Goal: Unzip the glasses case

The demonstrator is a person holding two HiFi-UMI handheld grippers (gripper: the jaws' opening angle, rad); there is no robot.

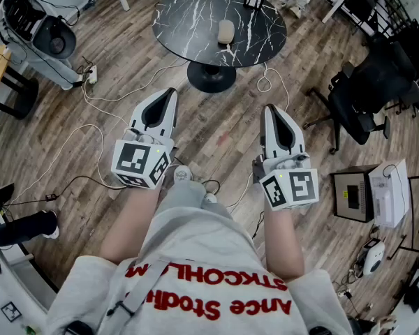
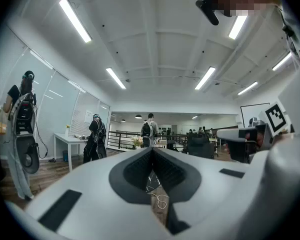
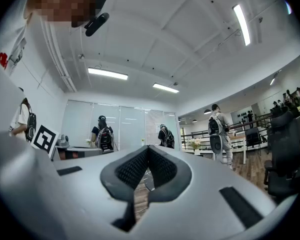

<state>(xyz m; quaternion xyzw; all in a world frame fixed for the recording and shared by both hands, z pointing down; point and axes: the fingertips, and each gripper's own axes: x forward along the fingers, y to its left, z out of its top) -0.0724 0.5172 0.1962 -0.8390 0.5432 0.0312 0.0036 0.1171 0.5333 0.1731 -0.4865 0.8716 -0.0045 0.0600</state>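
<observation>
Head view: my left tongs (image 1: 170, 93) and right tongs (image 1: 271, 110) are pinched closed on nothing, well short of the glasses case (image 1: 225, 31), so I'd say I'm just not started yet.

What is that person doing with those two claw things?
A person stands holding a claw in each hand. The left claw and the right claw are both shut with nothing in them, held out level over the wooden floor. Ahead, a small beige oval thing, likely the glasses case, lies on the round black marble table. Neither claw is near it, so the unzipping has not begun.
</observation>
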